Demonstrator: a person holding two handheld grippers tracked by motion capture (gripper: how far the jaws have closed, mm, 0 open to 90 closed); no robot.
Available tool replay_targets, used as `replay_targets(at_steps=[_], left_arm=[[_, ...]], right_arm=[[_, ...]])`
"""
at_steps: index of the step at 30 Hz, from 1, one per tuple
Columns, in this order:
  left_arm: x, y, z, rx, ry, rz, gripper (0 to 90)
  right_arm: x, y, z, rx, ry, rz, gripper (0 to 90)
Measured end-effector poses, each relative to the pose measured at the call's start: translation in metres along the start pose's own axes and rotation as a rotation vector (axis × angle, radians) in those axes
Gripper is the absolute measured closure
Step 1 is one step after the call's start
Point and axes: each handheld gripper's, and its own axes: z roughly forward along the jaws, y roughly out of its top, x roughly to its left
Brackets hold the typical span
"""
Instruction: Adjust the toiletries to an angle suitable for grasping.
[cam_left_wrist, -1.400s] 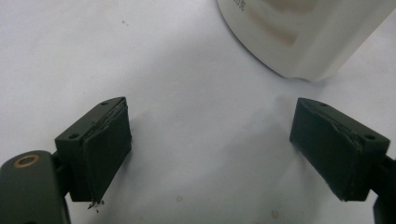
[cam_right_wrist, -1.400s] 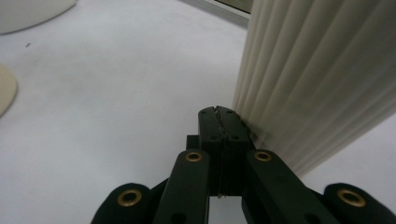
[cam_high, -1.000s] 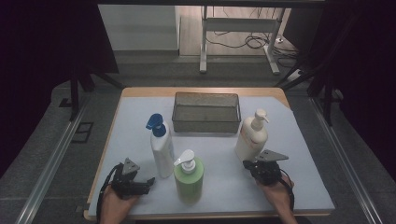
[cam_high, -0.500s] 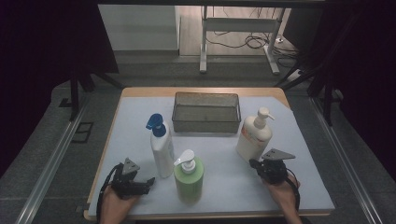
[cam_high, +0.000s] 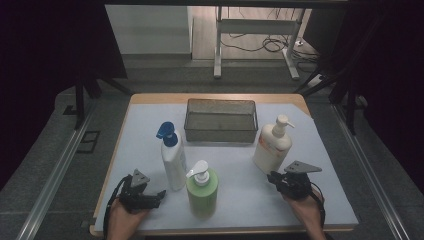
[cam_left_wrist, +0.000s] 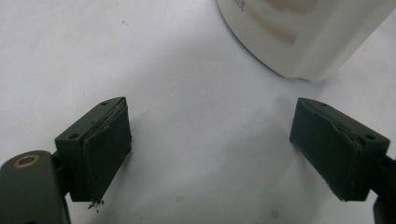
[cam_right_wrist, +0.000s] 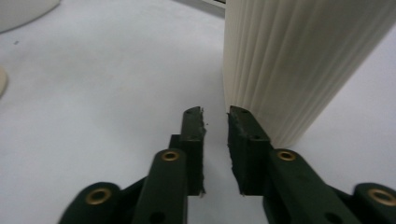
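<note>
Cream bottle (cam_high: 270, 146) stands right of centre in the high view, just above the right gripper (cam_right_wrist: 215, 116), whose jaws, just parting, hold nothing. Widen them fully before closing round its ribbed body. Left gripper (cam_left_wrist: 210, 140) gapes empty.
</note>
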Motion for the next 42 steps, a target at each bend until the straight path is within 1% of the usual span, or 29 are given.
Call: replay_targets(at_steps=[1, 2, 3, 4, 11, 13, 17, 19, 22, 23, 26, 29, 30, 33, 37, 39, 40, 42], left_arm=[[0.0, 0.0, 0.0, 0.0, 0.0, 0.0, 12.5], [0.0, 0.0, 0.0, 0.0, 0.0, 0.0, 12.5], [0.0, 0.0, 0.0, 0.0, 0.0, 0.0, 12.5], [0.0, 0.0, 0.0, 0.0, 0.0, 0.0, 12.5], [0.0, 0.0, 0.0, 0.0, 0.0, 0.0, 12.5], [0.0, 0.0, 0.0, -0.001, 0.0, 0.0, 12.5], [0.0, 0.0, 0.0, -0.001, 0.0, -0.001, 12.6], [0.0, 0.0, 0.0, -0.001, 0.0, -0.002, 12.6], [0.0, 0.0, 0.0, -0.001, -0.001, -0.003, 12.7], [0.0, 0.0, 0.0, -0.001, -0.001, -0.003, 12.7], [0.001, 0.0, 0.0, -0.001, -0.002, -0.003, 12.7], [0.0, 0.0, 0.0, -0.002, -0.001, -0.003, 12.8], [0.0, 0.0, 0.0, -0.002, -0.001, -0.003, 12.8], [0.0, 0.0, 0.0, -0.002, -0.001, -0.003, 12.8], [0.0, 0.0, 0.0, -0.002, -0.001, -0.003, 12.8], [0.0, 0.0, 0.0, -0.002, -0.001, -0.004, 12.8], [0.0, 0.0, 0.0, -0.002, -0.001, -0.003, 12.8], [0.0, 0.0, 0.0, -0.002, -0.001, -0.003, 12.8]], right_arm=[[0.0, -0.001, -0.004, -0.002, 0.002, 0.003, 69.7], [0.0, -0.001, -0.004, -0.002, 0.002, 0.003, 69.7], [0.0, -0.002, -0.008, -0.01, -0.008, 0.007, 65.1], [0.0, -0.002, -0.008, -0.01, -0.008, 0.007, 65.1], [-0.001, -0.003, -0.017, -0.004, -0.001, 0.03, 52.9], [-0.003, -0.001, -0.021, -0.006, -0.012, 0.038, 48.8], [-0.006, 0.002, -0.026, -0.018, -0.027, 0.044, 46.4], [-0.01, 0.004, -0.031, -0.03, -0.032, 0.058, 42.6], [-0.012, 0.006, -0.034, -0.039, -0.033, 0.069, 40.9], [-0.014, 0.01, -0.036, -0.045, -0.022, 0.079, 39.3], [-0.015, 0.014, -0.038, -0.046, -0.023, 0.073, 38.0], [-0.017, 0.023, -0.041, -0.066, -0.033, 0.069, 35.8], [-0.017, 0.023, -0.041, -0.066, -0.033, 0.069, 35.8], [-0.02, 0.031, -0.044, -0.088, -0.039, 0.075, 34.1], [-0.021, 0.037, -0.045, -0.083, -0.042, 0.061, 33.9], [-0.023, 0.04, -0.044, -0.099, -0.033, 0.066, 33.8], [-0.024, 0.043, -0.043, -0.098, -0.03, 0.076, 34.0], [-0.025, 0.045, -0.042, -0.105, -0.031, 0.076, 34.0]])
